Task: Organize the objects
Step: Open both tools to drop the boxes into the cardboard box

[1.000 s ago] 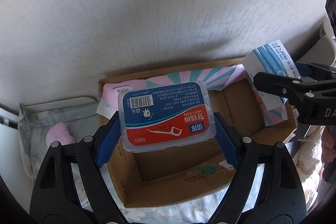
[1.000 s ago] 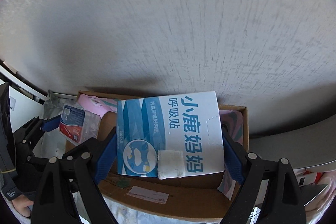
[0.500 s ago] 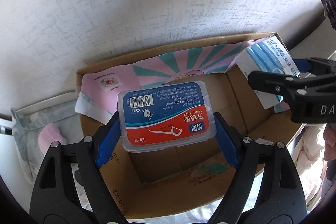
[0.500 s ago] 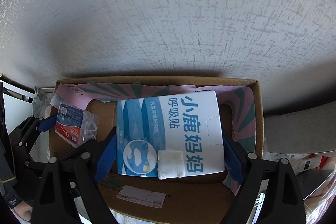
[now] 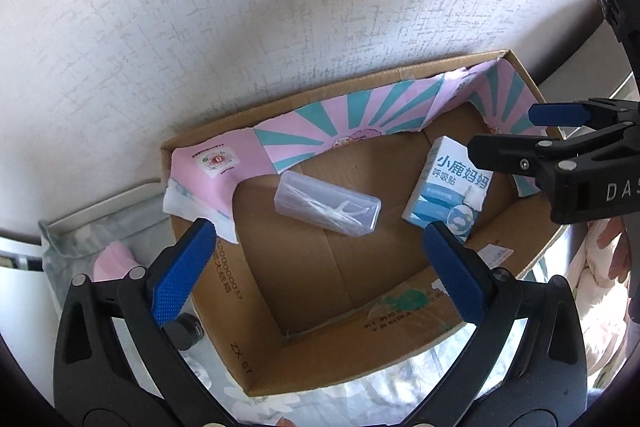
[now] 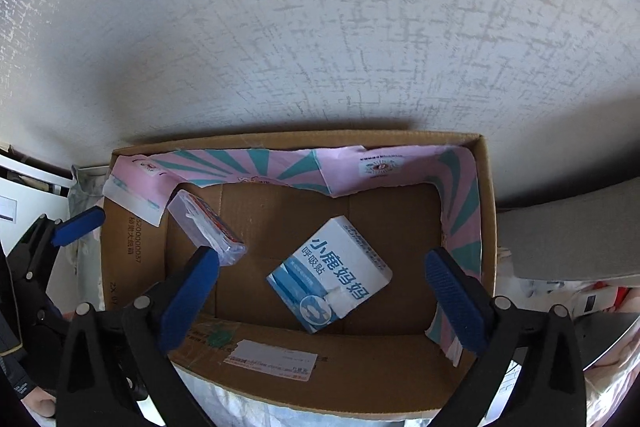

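Floss case (image 5: 327, 205) lies near cardboard box (image 5: 192, 147) wall.

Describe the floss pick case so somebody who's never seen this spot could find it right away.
Look into the open cardboard box against the white wall. Two things lie on its floor: the floss case on the left, a blue-and-white carton on the right. The case is the clear plastic one with white picks showing through.

Inside the cardboard box (image 6: 486, 211), the floss case (image 6: 208, 227) lies left of the carton (image 6: 332, 275).
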A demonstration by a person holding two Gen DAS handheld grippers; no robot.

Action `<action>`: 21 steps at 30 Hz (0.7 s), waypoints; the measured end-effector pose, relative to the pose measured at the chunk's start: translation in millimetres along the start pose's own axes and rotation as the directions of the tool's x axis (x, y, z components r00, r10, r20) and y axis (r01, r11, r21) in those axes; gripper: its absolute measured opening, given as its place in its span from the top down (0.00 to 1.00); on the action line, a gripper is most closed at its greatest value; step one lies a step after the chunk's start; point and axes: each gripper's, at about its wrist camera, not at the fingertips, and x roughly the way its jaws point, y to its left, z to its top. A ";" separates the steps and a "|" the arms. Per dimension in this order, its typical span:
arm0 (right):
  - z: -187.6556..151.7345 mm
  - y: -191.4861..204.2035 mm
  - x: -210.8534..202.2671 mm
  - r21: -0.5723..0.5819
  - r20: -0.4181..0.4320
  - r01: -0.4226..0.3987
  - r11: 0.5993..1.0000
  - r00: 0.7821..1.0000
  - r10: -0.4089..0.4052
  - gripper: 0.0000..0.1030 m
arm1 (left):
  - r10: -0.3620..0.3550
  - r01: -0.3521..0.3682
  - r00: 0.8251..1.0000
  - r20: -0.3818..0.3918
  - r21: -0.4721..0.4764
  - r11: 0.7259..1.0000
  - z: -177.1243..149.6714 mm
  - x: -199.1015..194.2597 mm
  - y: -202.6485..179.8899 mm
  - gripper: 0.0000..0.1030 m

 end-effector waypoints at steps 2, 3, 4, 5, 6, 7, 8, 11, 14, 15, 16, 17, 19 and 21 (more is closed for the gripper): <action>-1.6 1.8 -2.0 0.009 0.003 -0.002 1.000 1.000 0.002 0.00 | -0.002 0.002 1.000 0.005 0.007 1.000 -16.7 -3.4 -9.4 0.00; 6.7 -14.7 -7.0 0.009 0.006 -0.003 1.000 1.000 0.003 0.00 | -0.002 0.002 1.000 0.007 0.009 1.000 -16.9 -5.2 -9.6 0.00; 7.6 -17.9 -13.1 0.008 0.011 0.000 1.000 1.000 0.000 0.00 | -0.001 0.001 1.000 0.010 0.011 1.000 -17.2 -7.9 -9.6 0.00; 6.8 -17.1 -15.5 0.007 0.017 0.004 1.000 1.000 -0.004 0.00 | -0.002 0.002 1.000 0.013 0.013 1.000 -23.2 -6.7 -8.7 0.00; 5.8 -15.8 -16.3 0.005 0.017 0.009 1.000 1.000 -0.010 0.00 | -0.004 0.004 1.000 0.018 0.013 1.000 -23.9 -9.8 -8.5 0.00; 4.9 -14.7 -17.3 0.002 0.015 0.017 1.000 1.000 -0.017 0.00 | -0.009 0.009 1.000 0.022 0.013 1.000 -25.9 -12.0 -8.7 0.00; 4.0 -13.0 -16.9 0.000 0.008 0.028 1.000 1.000 -0.028 0.00 | -0.014 0.014 0.999 0.028 0.014 1.000 -28.5 -14.0 -11.0 0.00; 0.8 -11.4 -20.5 0.003 0.006 0.036 0.999 0.999 -0.036 0.00 | -0.024 0.023 0.998 0.052 0.016 1.000 -31.4 -23.9 -12.9 0.00; -2.9 -11.3 -27.1 0.009 0.021 0.036 0.999 0.999 -0.036 0.00 | -0.026 0.026 0.997 0.079 0.008 1.000 -33.9 -35.5 -12.4 0.00; -4.1 -11.3 -31.0 0.010 0.029 0.036 0.999 0.999 -0.036 0.00 | -0.028 0.027 0.996 0.087 0.005 1.000 -34.6 -39.1 -11.8 0.00; -4.9 -12.5 -37.0 0.006 0.034 0.036 0.999 0.999 -0.036 0.00 | -0.028 0.028 0.995 0.099 0.000 1.000 -35.2 -44.6 -10.9 0.00; -5.5 -10.9 -38.2 0.001 0.040 0.037 0.999 0.999 -0.037 0.00 | -0.026 0.027 0.994 0.108 -0.004 1.000 -35.5 -49.0 -9.9 0.00; -6.3 -8.3 -44.7 -0.012 0.054 0.041 0.999 0.998 -0.040 0.00 | -0.015 0.018 0.991 0.132 -0.018 1.000 -36.8 -59.4 -7.8 0.00; -7.4 -5.7 -53.4 -0.021 0.067 0.037 0.999 0.997 -0.036 0.00 | -0.017 0.023 0.988 0.152 -0.037 0.999 -38.4 -68.8 -5.1 0.00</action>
